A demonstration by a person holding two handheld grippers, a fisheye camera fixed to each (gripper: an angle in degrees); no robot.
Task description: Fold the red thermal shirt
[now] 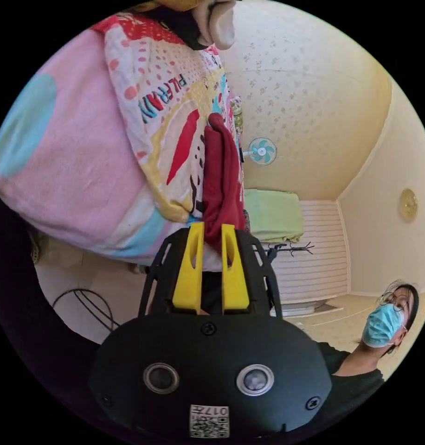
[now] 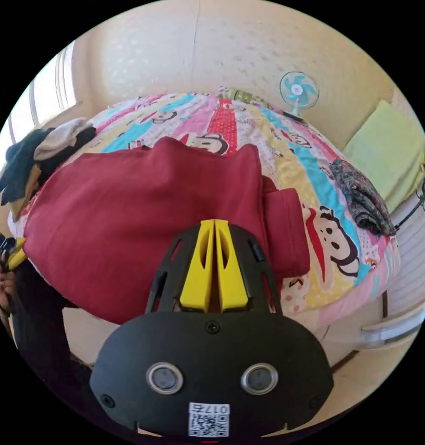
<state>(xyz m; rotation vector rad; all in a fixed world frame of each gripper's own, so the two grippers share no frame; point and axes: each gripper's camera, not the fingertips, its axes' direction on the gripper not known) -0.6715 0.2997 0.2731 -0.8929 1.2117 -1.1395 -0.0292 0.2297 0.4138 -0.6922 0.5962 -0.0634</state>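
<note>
The red thermal shirt (image 2: 143,218) lies spread across the near part of the bed (image 2: 314,153), already doubled into a broad slab with a folded sleeve (image 2: 286,232) lying along its right side, its near edge hanging a little over the mattress side.

In the left gripper view the left tongs (image 1: 211,232) have a bunch of the red cloth between their yellow jaws, with a narrow gap left between them; they appear to be gripping the shirt's edge, probably so it can be lifted and carried over for the next fold.

The right tongs (image 2: 214,227) sit with jaws pressed together over the shirt's middle; whether cloth is caught between them I cannot tell.

Round about, the bedspread (image 1: 82,153) is a bright cartoon print. A heap of dark clothes (image 2: 31,157) sits at the far left, a patterned garment (image 2: 361,199) on the right, and a small fan (image 2: 298,92) by the far wall.
</note>
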